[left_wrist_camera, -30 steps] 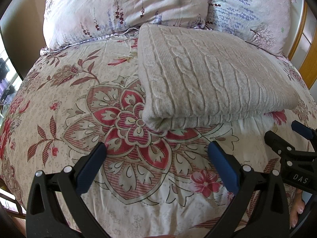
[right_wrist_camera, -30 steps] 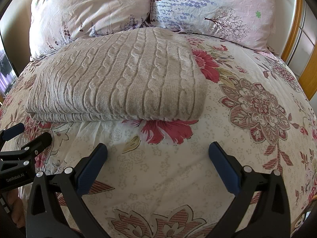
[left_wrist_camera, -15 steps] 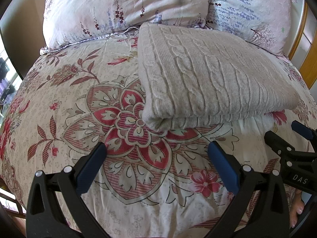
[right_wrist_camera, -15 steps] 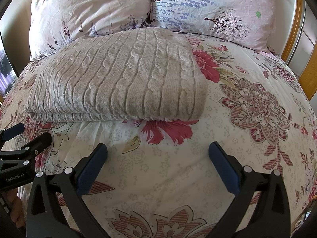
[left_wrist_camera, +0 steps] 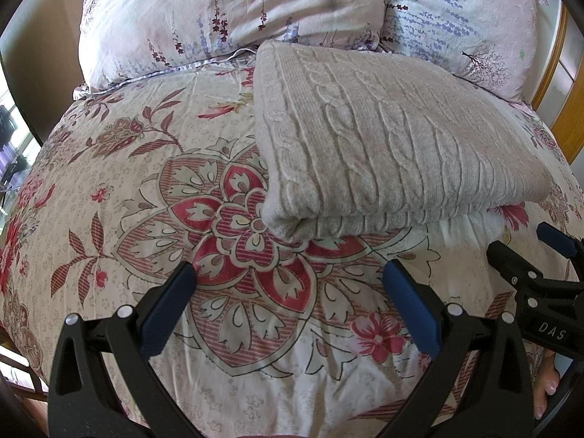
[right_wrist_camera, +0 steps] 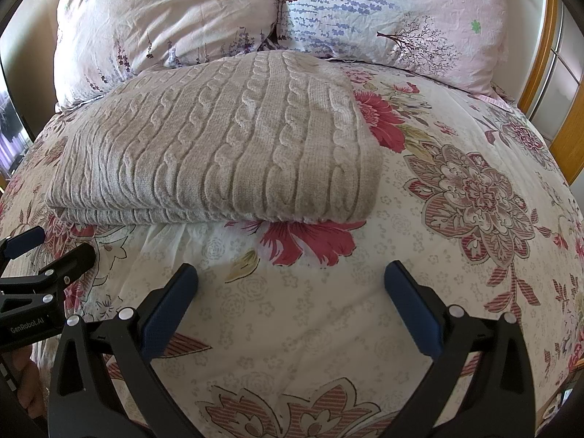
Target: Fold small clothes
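Observation:
A beige cable-knit sweater (left_wrist_camera: pixel 383 138) lies folded into a neat rectangle on the floral bed cover; it also shows in the right wrist view (right_wrist_camera: pixel 226 146). My left gripper (left_wrist_camera: pixel 288 277) is open and empty, hovering over the cover just short of the sweater's near left corner. My right gripper (right_wrist_camera: pixel 290 277) is open and empty, over the cover in front of the sweater's near right corner. Each gripper shows at the edge of the other's view: the right gripper (left_wrist_camera: pixel 525 252) and the left gripper (right_wrist_camera: pixel 47 252).
The floral bed cover (left_wrist_camera: pixel 127 200) spreads all around (right_wrist_camera: pixel 474 219). Two pillows (left_wrist_camera: pixel 226 11) (right_wrist_camera: pixel 394 11) lie behind the sweater. A wooden frame (right_wrist_camera: pixel 547 36) stands at the right.

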`<state>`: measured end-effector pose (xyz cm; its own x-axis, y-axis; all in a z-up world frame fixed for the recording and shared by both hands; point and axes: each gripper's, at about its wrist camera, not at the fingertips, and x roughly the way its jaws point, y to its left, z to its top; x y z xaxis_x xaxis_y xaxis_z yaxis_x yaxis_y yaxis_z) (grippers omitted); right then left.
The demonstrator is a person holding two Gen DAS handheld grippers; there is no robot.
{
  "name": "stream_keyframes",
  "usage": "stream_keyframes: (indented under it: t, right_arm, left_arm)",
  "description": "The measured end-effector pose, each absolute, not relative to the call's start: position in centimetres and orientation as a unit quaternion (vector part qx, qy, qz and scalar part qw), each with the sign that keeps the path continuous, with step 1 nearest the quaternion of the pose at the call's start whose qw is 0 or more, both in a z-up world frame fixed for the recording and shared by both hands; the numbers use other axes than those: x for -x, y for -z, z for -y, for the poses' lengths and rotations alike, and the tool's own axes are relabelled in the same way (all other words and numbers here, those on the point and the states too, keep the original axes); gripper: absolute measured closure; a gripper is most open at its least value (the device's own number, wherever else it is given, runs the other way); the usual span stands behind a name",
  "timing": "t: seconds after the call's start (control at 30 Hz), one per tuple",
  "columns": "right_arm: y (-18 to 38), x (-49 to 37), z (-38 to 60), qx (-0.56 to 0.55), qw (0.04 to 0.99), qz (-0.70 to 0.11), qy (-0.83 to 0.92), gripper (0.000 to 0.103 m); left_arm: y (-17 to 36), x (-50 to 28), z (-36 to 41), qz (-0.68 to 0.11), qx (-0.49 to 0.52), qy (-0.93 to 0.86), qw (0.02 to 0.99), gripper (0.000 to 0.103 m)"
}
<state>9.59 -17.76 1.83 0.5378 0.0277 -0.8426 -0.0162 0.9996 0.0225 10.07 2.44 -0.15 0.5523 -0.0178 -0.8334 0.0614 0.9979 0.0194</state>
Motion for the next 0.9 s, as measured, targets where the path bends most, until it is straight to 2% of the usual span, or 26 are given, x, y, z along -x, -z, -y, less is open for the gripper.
stream_keyframes:
  t: [0.9]
  right_arm:
    - [-1.83, -9.59, 17.76, -0.006, 0.877, -0.48, -0.013, 0.001]
  left_arm:
    - [0.36, -10.07, -2.54, -0.477, -0.025, 0.027, 0.878, 0.002]
